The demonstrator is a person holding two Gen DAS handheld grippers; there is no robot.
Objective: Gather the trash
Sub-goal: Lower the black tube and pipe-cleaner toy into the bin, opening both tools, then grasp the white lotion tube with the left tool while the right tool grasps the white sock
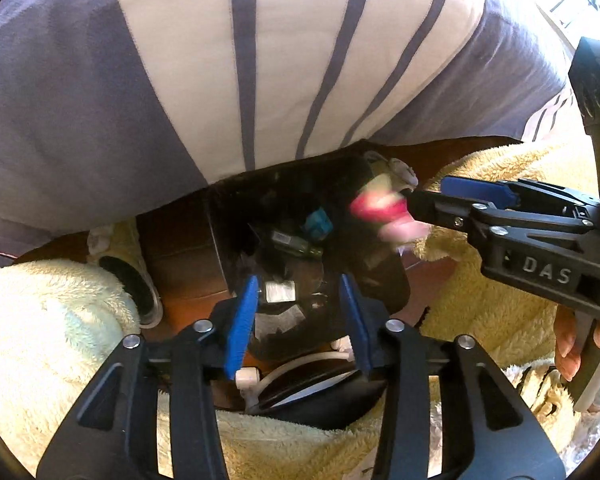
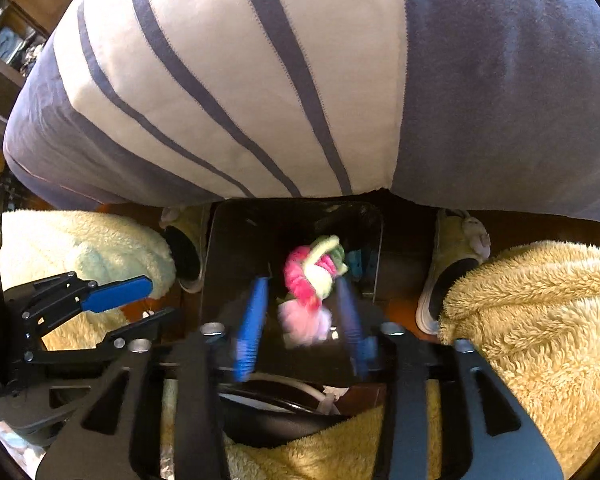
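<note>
- Nearest my left wrist cam: left gripper (image 1: 298, 320), blue pads spread apart, nothing between them, pointing down into the black trash bin (image 1: 236, 216).
- On my right cam the left gripper (image 2: 140, 300) sits at far left, jaws apart, beside the bin.
- Far left on my left cam: one pale green slipper (image 1: 128, 268) on the brown floor (image 1: 176, 248), next to a fluffy pale-yellow clad leg (image 1: 40, 320).
- Bin contents on my left cam: a small blue piece (image 1: 318, 222), a dark greenish wrapper (image 1: 296, 242), a whitish scrap (image 1: 279, 292); too dim for more.
- Centre on my right cam: right gripper (image 2: 302, 316) over the bin (image 2: 228, 248), blue pads apart.
- Pink-and-green wad of trash (image 2: 312, 280) is between those pads, motion-blurred; I can't tell if either pad touches it. It is over the bin opening.
- On my left cam the same wad (image 1: 380, 208) shows at the right gripper's (image 1: 416, 204) tip, at the bin's right side, blurred.
- Striped white-and-grey shirt (image 2: 260, 80) fills the top of both views.
- Right on my right cam: second slipper (image 2: 456, 248), then the other fluffy leg (image 2: 540, 320).
- Far right on my left cam: a hand (image 1: 580, 344) on the right gripper's handle.
</note>
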